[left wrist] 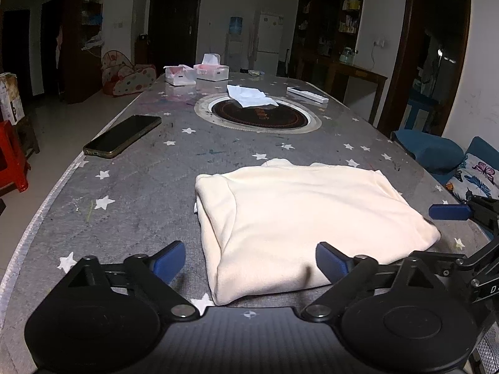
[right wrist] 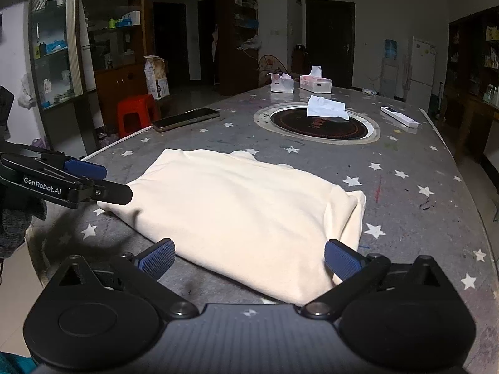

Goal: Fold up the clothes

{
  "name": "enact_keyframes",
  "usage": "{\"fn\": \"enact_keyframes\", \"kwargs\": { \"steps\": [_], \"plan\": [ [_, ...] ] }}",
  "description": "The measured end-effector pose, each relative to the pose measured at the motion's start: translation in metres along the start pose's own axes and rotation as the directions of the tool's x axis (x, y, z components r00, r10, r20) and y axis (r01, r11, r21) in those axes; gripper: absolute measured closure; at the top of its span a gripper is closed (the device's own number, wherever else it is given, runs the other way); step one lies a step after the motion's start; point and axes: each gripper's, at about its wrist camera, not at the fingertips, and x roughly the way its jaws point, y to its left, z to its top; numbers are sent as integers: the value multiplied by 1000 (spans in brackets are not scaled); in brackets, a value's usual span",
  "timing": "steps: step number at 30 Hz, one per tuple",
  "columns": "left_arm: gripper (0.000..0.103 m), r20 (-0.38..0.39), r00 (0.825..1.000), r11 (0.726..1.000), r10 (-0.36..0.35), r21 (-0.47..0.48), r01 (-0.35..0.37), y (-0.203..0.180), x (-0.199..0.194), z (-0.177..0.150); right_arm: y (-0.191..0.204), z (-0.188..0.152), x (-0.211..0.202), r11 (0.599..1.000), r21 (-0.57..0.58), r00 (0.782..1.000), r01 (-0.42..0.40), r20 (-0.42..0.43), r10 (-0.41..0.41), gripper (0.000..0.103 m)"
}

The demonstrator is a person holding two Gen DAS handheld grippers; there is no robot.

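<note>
Both pairs of tongs sit at the near edge of the folded cream garment (left wrist: 299, 218), and both stand wide open with nothing gripped. Left tongs (left wrist: 251, 263) straddle the garment's near left corner — one blue pad on bare desk beside the cloth, the other over the cloth's near edge, neither pressing it. Right tongs (right wrist: 248, 261) frame the near right corner the same way, pads apart and the fabric lying loose between them.

From the garment outward: it lies as a neat rectangle on the grey star-printed desk (left wrist: 149, 187), thick doubled edges showing at its left and right sides. Beyond it, toward the desk's middle, is a round inset hotplate (left wrist: 257, 117) with a crumpled white tissue (left wrist: 249, 95) on its far rim. Left of the garment and farther back lies a dark phone (left wrist: 123, 135); past the hotplate stand two tissue boxes (left wrist: 196, 73), and to the right of the hotplate a white remote (left wrist: 307, 94).

Judging by the tidy shape and the released corners, a fold looks just laid down and let go. Whether another fold is wanted I cannot tell; if so, the next move calls for taking both near corners again and carrying them evenly to the far edge — otherwise the tongs only need to back away without dragging the cloth.

Readable writing: "GenRobot.AI" on the left tongs' arm in the right wrist view. The box labels are too small to read.
</note>
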Motion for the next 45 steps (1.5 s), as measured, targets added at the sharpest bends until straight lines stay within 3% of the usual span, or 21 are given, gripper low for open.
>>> {"fn": "enact_keyframes", "kwargs": {
  "steps": [4, 10, 45],
  "plan": [
    [0, 15, 1000, 1000, 4, -7, -4, -1, -4, 0, -1, -1, -2, 999, 25, 1000, 22, 15, -22, 0],
    [0, 42, 999, 1000, 18, 10, -19, -6, -10, 1, -2, -2, -6, 997, 61, 997, 42, 56, -46, 0],
    [0, 2, 996, 996, 87, 20, -87, -6, -9, 2, 27, 5, 4, 999, -19, 999, -39, -34, 38, 0]
  ]
}}
